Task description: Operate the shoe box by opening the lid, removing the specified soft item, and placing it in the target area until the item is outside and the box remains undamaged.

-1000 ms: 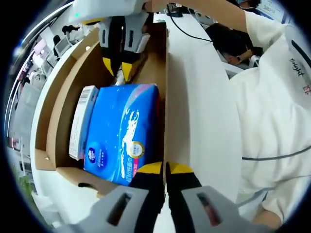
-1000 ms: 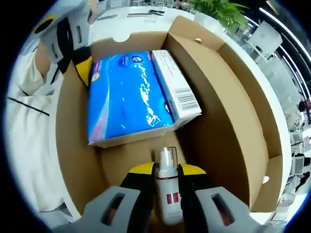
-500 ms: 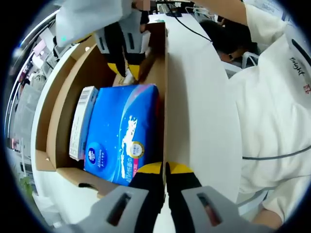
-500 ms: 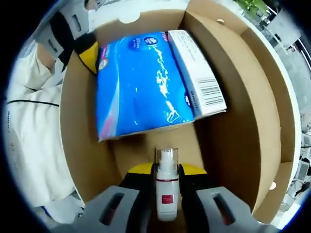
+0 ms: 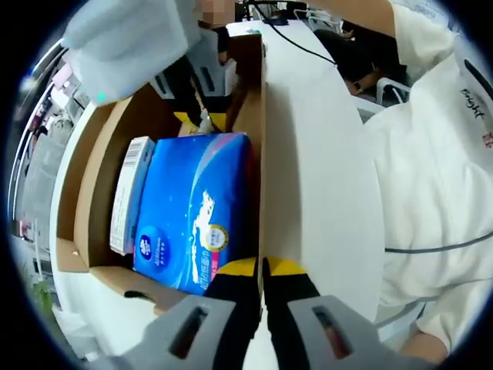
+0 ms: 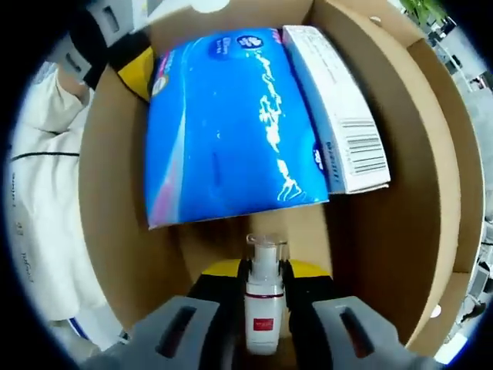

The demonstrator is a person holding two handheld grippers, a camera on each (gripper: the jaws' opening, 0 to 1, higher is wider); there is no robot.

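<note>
Inside the cardboard shoe box (image 6: 115, 231), the right hand-held gripper (image 6: 263, 271) clamps a small pump bottle (image 6: 263, 297).

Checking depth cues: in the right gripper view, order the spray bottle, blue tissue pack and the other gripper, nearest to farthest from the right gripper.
1. Spray bottle: clamped in the right gripper.
2. Blue tissue pack: just ahead, lying flat in the cardboard box.
3. Left gripper: at the box's far corner, upper left, beyond the pack.
</note>
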